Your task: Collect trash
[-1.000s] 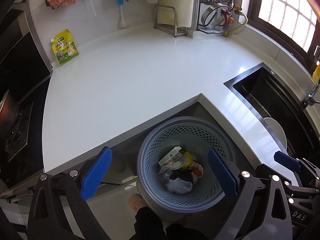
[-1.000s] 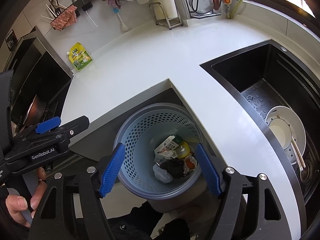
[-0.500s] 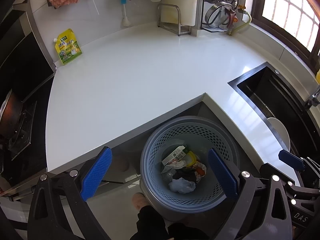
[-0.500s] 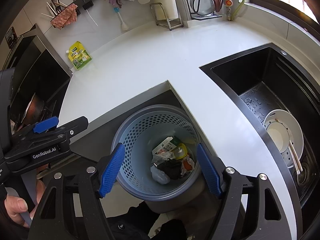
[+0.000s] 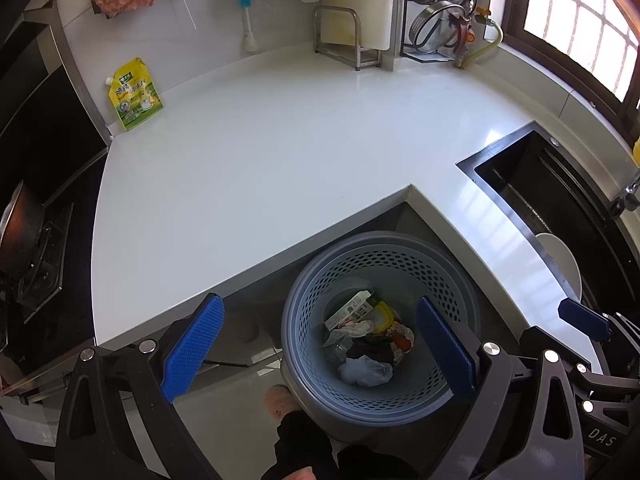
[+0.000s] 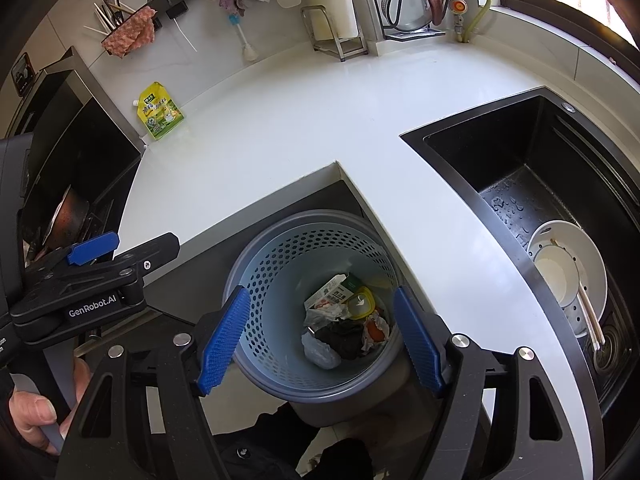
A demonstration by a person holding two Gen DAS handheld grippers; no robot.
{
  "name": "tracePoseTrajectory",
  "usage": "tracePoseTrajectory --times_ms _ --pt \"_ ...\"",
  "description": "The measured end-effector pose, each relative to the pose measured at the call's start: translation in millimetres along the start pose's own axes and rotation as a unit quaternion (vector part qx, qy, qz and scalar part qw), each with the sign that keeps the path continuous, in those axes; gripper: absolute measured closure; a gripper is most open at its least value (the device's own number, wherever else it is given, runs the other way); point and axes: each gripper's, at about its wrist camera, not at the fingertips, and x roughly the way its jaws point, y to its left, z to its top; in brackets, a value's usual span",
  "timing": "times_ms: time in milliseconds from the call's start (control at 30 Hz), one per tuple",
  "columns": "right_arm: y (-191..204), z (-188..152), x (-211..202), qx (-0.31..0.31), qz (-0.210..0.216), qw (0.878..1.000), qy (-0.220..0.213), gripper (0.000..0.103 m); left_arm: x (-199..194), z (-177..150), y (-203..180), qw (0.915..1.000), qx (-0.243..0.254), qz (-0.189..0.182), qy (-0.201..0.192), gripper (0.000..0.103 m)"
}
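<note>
A white L-shaped counter (image 5: 248, 168) wraps the corner, with a black sink (image 6: 532, 200) sunk into its right arm; white bowls (image 6: 568, 276) and chopsticks lie in the sink. On the floor, tucked into the counter's inner corner, stands the bin (image 5: 380, 332), a grey-blue perforated basket inside a solid grey outer shell. The trash (image 6: 344, 320) sits at its bottom: a white carton with a printed label too small to read, a yellow-rimmed lid, crumpled clear plastic, something dark, and an orange scrap in paper.

Both tongs hang above the bin, empty. The left gripper (image 5: 320, 344) is spread wide, blue pads far apart. The right gripper (image 6: 324, 340) is likewise wide, its pads level with the bin's rim on either side. From the right camera the left tool's body reads "GenRobot.AI"; from the left camera the right tool shows "DAS".

A yellow-green pouch (image 5: 134, 94) leans at the back wall; its print is unreadable.
</note>
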Motion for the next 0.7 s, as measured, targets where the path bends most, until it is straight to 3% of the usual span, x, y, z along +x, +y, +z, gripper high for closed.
tracePoseTrajectory --times_ms 700 --pt "1.8 1.3 3.5 -0.002 0.001 1.000 0.002 0.032 3.7 0.1 2.2 1.0000 -0.003 0.001 0.005 0.008"
